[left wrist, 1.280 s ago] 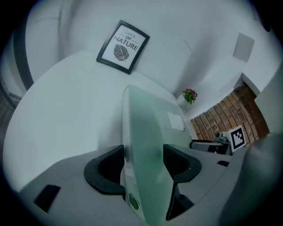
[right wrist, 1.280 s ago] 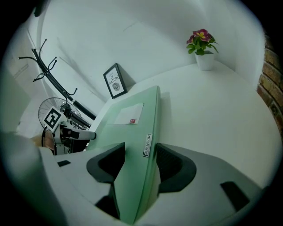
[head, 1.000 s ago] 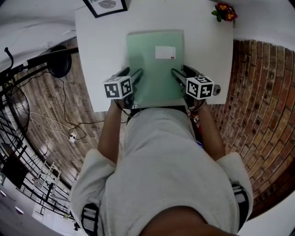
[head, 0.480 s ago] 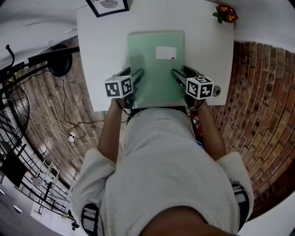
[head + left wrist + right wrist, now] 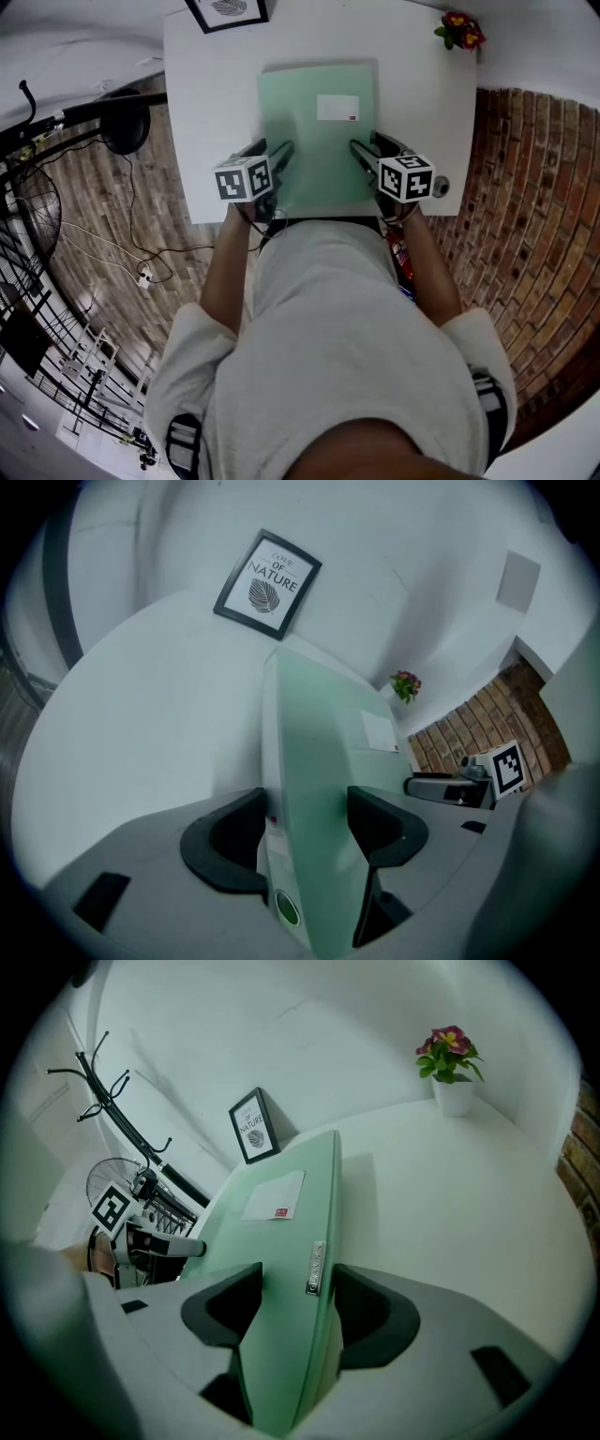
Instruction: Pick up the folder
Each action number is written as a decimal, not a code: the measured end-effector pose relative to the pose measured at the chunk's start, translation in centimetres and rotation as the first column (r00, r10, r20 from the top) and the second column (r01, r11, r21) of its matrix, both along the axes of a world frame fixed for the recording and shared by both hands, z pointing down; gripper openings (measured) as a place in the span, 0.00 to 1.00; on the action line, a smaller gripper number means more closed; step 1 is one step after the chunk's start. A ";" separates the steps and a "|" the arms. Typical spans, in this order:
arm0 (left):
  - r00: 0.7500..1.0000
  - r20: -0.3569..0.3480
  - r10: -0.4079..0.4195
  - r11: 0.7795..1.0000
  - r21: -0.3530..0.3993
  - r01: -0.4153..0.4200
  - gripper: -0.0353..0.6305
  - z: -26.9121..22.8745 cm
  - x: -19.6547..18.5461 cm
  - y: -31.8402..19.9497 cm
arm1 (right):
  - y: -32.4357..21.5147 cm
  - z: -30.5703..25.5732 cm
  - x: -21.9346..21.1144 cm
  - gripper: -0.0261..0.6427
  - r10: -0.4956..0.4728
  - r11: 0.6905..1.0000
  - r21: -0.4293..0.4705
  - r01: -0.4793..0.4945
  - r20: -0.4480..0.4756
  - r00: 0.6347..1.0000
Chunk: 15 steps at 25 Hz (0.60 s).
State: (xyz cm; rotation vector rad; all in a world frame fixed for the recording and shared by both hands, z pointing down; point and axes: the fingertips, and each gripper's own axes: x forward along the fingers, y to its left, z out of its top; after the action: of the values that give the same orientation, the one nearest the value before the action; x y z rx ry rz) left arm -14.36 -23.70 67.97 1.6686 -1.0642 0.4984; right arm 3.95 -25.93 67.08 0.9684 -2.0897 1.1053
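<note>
A pale green folder (image 5: 319, 131) with a white label lies flat over the middle of the white table (image 5: 216, 112). My left gripper (image 5: 273, 161) is shut on the folder's near left edge, and my right gripper (image 5: 364, 157) is shut on its near right edge. In the left gripper view the folder (image 5: 319, 761) runs edge-on between the dark pads of the left gripper (image 5: 309, 832). In the right gripper view the folder (image 5: 291, 1232) fills the gap of the right gripper (image 5: 295, 1307). A shadow falls on the table beside it; whether it is clear of the table I cannot tell.
A framed leaf print (image 5: 225, 11) stands at the table's far left and a small pot of flowers (image 5: 459, 26) at its far right corner. A coat stand (image 5: 112, 1082), a fan (image 5: 112, 1185) and cables (image 5: 112, 253) are left of the table on the brick floor.
The head view has shifted a little, so the table sits slightly further right in the picture. Both grippers keep the same hold on the folder's near edges.
</note>
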 end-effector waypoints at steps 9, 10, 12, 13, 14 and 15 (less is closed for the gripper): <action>1.000 0.009 -0.009 0.999 0.042 0.009 0.47 -1.3 -0.7 0.6 | 0.2 -1.4 -0.8 0.40 -0.025 0.999 0.045 0.026 -0.017 1.000; 1.000 0.011 -0.009 0.999 0.049 0.008 0.47 -1.5 -0.8 0.7 | 0.3 -1.6 -0.9 0.40 -0.026 0.998 0.052 0.027 -0.020 0.999; 1.000 0.016 -0.005 0.998 0.067 0.004 0.47 -2.0 -1.0 0.8 | 0.5 -2.1 -1.1 0.40 -0.027 0.997 0.071 0.029 -0.027 0.999; 1.000 0.019 -0.004 0.997 0.076 0.002 0.47 -2.2 -1.1 0.9 | 0.6 -2.4 -1.2 0.40 -0.027 0.996 0.081 0.029 -0.031 0.999; 1.000 0.024 -0.004 0.997 0.082 0.002 0.47 -2.3 -1.2 1.1 | 0.8 -2.7 -1.3 0.40 -0.026 0.995 0.091 0.029 -0.036 0.999; 1.000 0.028 -0.005 0.996 0.087 0.002 0.47 -2.5 -1.4 1.3 | 0.9 -3.0 -1.3 0.40 -0.024 0.994 0.102 0.028 -0.040 0.999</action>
State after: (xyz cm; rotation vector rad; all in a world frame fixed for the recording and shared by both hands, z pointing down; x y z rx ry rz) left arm -15.77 -22.41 65.47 1.7398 -1.1231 0.4806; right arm 2.61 -24.99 64.12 0.9993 -2.1393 0.9674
